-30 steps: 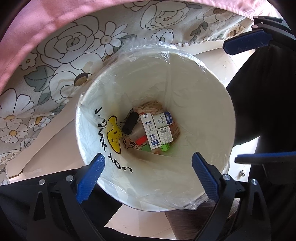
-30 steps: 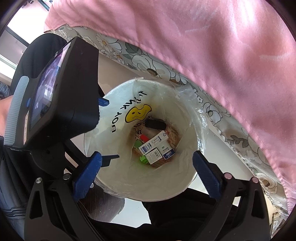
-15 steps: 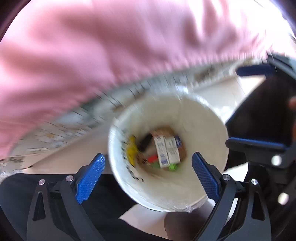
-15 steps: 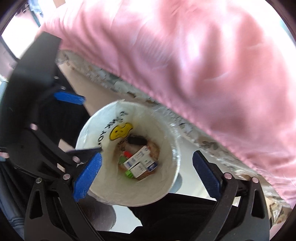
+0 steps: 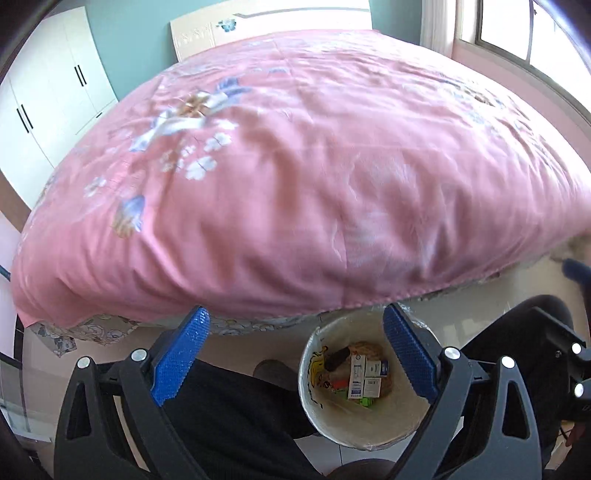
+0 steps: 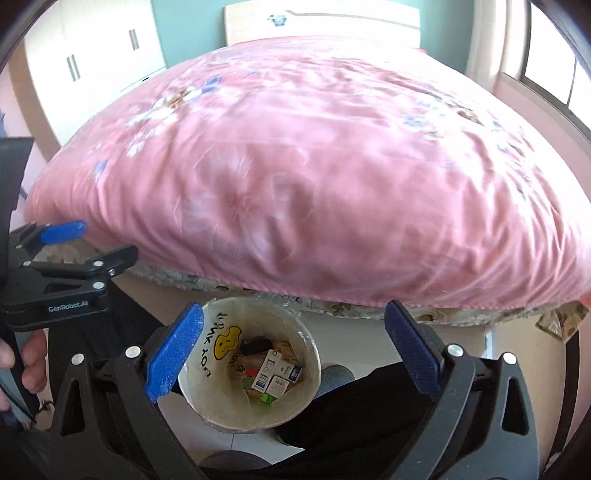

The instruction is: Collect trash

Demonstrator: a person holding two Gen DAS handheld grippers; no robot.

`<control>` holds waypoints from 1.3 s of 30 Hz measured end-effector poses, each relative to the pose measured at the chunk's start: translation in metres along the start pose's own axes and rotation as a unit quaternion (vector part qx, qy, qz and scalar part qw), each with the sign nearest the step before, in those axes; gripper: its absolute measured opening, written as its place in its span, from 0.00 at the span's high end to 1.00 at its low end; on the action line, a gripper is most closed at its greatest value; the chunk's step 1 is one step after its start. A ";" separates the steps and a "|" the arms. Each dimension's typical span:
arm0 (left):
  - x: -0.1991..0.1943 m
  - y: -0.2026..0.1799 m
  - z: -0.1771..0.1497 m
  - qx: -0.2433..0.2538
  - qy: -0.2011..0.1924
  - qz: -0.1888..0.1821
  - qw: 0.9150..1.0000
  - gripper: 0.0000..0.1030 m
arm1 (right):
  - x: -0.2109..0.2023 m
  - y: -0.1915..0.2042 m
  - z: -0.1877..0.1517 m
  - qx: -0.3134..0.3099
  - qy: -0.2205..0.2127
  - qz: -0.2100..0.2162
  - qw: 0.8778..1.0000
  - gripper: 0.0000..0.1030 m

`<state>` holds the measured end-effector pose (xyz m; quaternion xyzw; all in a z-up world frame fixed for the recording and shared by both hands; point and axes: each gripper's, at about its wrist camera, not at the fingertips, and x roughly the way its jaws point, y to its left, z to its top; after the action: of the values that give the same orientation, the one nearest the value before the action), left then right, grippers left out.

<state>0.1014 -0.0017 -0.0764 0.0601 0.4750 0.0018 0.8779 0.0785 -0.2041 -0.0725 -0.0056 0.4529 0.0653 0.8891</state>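
Both hand-held grippers stand wide apart with nothing between their blue pads. Left gripper (image 5: 295, 354) has the white trash bin (image 5: 373, 424) low and toward its right finger, whose pad overlaps the bin's rim in that view; right gripper (image 6: 293, 352) has the same bin (image 6: 221, 406) low and toward its left finger, just beside that pad. Inside the bin lie small white medicine boxes (image 5: 364, 374), a black cylindrical piece (image 5: 338, 357) and green and red scraps; the right wrist view shows the same boxes (image 6: 275, 374). Only the right wrist view shows the yellow smiley face (image 6: 228, 341) with black lettering squarely on the inner wall; in the left wrist view it is a thin yellow sliver at the bin's left side. Only the right wrist view also shows the other gripper's black body, printed "GenRobot.AI" (image 6: 68, 306), far to its left with fingers of the person's hand (image 6: 29, 363) below it. Beyond both grippers spreads a pink floral quilt (image 5: 314, 166), blurred in places, over a flowered sheet edge (image 5: 92, 325). Farther off are a pale headboard (image 6: 321, 22), white wardrobe doors (image 5: 48, 92) to the left and a window (image 5: 524, 26) to the right.
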 end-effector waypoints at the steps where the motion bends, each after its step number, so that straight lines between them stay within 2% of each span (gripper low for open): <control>1: -0.009 0.001 0.003 -0.005 -0.006 0.010 1.000 0.06 | -0.012 -0.005 0.002 0.016 -0.011 -0.010 1.000 0.07; 7: -0.063 0.005 0.006 -0.034 -0.045 0.035 0.998 0.06 | -0.072 -0.007 0.000 0.083 -0.056 -0.041 0.994 0.07; 10: -0.091 0.008 -0.001 -0.056 -0.057 0.038 0.996 0.06 | -0.098 -0.006 -0.007 0.109 -0.063 -0.036 0.991 0.07; 15: -0.121 0.004 -0.019 -0.066 -0.060 0.037 0.995 0.05 | -0.129 0.009 -0.022 0.096 -0.076 -0.027 0.992 0.07; 18: -0.135 -0.002 -0.025 -0.059 -0.068 0.057 0.994 0.05 | -0.141 0.011 -0.028 0.092 -0.086 -0.036 0.991 0.07; 23: -0.158 -0.009 -0.032 -0.048 -0.098 0.023 0.994 0.05 | -0.155 0.008 -0.035 0.107 -0.097 -0.036 0.989 0.07; 26: -0.166 -0.015 -0.034 -0.037 -0.108 0.026 0.993 0.05 | -0.157 0.007 -0.038 0.110 -0.095 -0.032 0.989 0.07; 31: -0.167 -0.021 -0.036 -0.016 -0.103 0.035 0.994 0.05 | -0.155 0.007 -0.038 0.111 -0.090 -0.028 0.989 0.07; 36: -0.167 -0.015 -0.036 -0.030 -0.098 0.048 0.994 0.05 | -0.154 0.007 -0.038 0.111 -0.088 -0.027 0.990 0.07; 39: -0.166 -0.010 -0.037 -0.039 -0.092 0.044 0.994 0.05 | -0.154 0.008 -0.038 0.108 -0.084 -0.030 0.990 0.07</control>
<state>-0.0211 -0.0181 0.0410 0.0467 0.3883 0.0538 0.9188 -0.0428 -0.2162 0.0299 0.0823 0.3806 -0.0102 0.9210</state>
